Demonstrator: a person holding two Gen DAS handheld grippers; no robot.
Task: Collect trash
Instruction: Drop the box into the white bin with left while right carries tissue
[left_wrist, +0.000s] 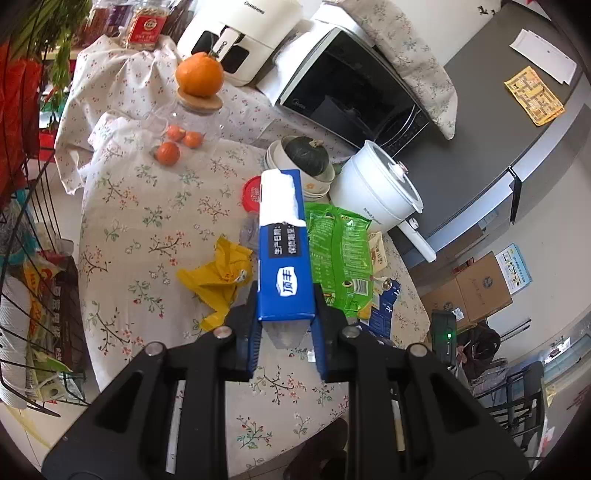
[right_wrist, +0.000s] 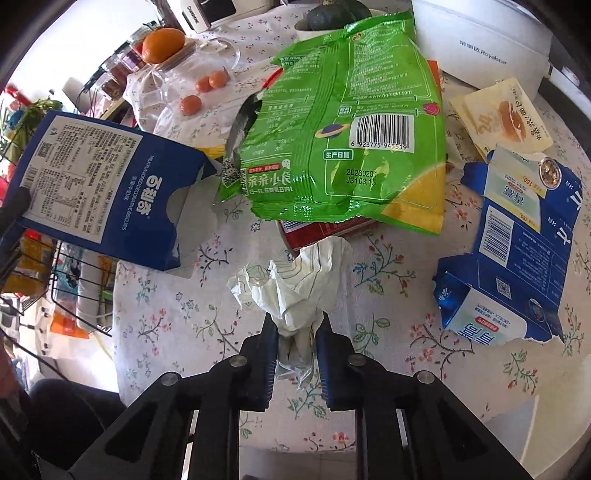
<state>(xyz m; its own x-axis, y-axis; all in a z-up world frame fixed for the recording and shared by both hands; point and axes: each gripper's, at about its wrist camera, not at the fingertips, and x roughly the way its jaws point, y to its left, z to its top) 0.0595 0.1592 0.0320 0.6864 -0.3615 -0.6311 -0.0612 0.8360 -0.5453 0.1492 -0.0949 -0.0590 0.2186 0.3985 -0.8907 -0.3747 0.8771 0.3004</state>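
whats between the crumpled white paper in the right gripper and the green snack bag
In the right wrist view, a red flat packet pokes out from under the green snack bag, just beyond the crumpled white paper; otherwise only floral tablecloth.

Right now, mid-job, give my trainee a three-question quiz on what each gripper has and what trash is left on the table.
1. True or false: the left gripper is empty.
2. What do the right gripper's fingers pinch?
A) green snack bag
B) crumpled white wrapper
C) torn blue carton
3. Fill in: the yellow plastic scrap lies to the ___ of the held blue box in the left wrist view.

Key:
1. False; it grips the blue box.
2. B, the crumpled white wrapper.
3. Left; see the yellow plastic scrap.
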